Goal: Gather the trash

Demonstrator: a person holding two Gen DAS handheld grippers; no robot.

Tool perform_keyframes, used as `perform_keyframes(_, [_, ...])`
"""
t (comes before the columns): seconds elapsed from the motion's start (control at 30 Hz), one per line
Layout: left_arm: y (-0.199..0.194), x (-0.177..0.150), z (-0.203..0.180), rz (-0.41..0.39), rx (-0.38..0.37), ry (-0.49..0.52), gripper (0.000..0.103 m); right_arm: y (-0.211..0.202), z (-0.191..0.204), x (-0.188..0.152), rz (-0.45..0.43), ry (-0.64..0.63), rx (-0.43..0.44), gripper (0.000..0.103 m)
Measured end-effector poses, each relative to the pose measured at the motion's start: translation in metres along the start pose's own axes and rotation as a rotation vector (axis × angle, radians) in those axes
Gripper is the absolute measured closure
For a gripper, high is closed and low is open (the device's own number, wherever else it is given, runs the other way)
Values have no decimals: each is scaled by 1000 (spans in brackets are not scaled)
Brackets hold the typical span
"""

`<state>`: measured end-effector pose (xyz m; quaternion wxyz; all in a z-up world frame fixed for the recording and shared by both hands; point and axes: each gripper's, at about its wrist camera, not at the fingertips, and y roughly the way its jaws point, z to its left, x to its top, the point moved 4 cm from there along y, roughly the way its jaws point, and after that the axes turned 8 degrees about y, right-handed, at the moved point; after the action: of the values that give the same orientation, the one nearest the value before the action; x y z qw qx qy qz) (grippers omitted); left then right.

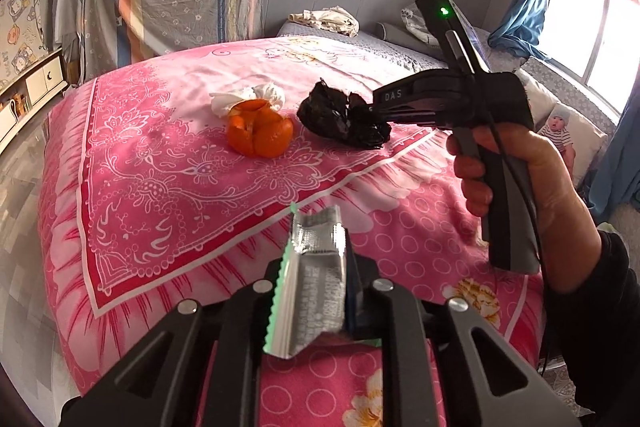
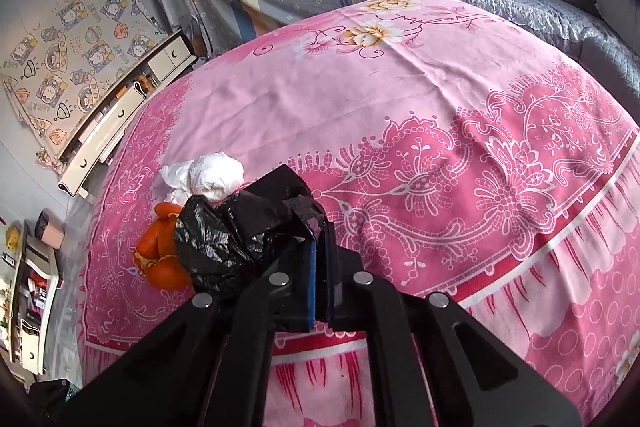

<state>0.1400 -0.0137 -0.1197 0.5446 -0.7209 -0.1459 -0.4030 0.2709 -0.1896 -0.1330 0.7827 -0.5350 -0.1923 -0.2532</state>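
My left gripper (image 1: 320, 267) is shut on a silver foil wrapper (image 1: 316, 291) with a green serrated edge, held above the pink bedspread. My right gripper (image 1: 368, 113) is shut on a crumpled black plastic bag (image 1: 336, 115), which rests on the bed; in the right wrist view the bag (image 2: 240, 227) sits at the closed fingertips of the right gripper (image 2: 318, 227). Orange peel (image 1: 260, 131) lies left of the bag, with a crumpled white tissue (image 1: 256, 97) just behind it. Both show in the right wrist view, peel (image 2: 160, 251) and tissue (image 2: 208, 177).
The pink floral bedspread (image 1: 160, 195) covers the bed; a grey quilt (image 2: 540, 11) lies beyond it with a cloth bundle (image 1: 324, 21) on it. A white cabinet (image 2: 120, 115) stands along the left wall. A window (image 1: 592, 27) with blue curtains is at right.
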Motion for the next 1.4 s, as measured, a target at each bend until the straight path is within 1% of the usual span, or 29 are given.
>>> perform_keyframes(0.17, [-9, 3, 0, -19, -3, -10, 90, -15, -4, -4, -4, 29, 19, 101])
perform_keyframes(0.3, [-24, 9, 2, -56, 14, -19, 90, -37, -8, -5, -31, 52, 33, 101])
perform_keyframes(0.53, [-51, 26, -3, -133, 49, -24, 90, -83, -20, -10, -72, 92, 63, 101])
perform_keyframes(0.73, [-71, 42, -15, -187, 48, -21, 90, -134, -30, -16, -148, 97, 68, 101])
perform_keyframes(1.1, [-111, 69, -71, -292, -37, 54, 90, -239, -55, -31, -329, 109, 68, 101])
perform_keyframes(1.4, [-130, 88, -124, -353, -116, 143, 90, -310, -95, -54, -462, 172, 46, 101])
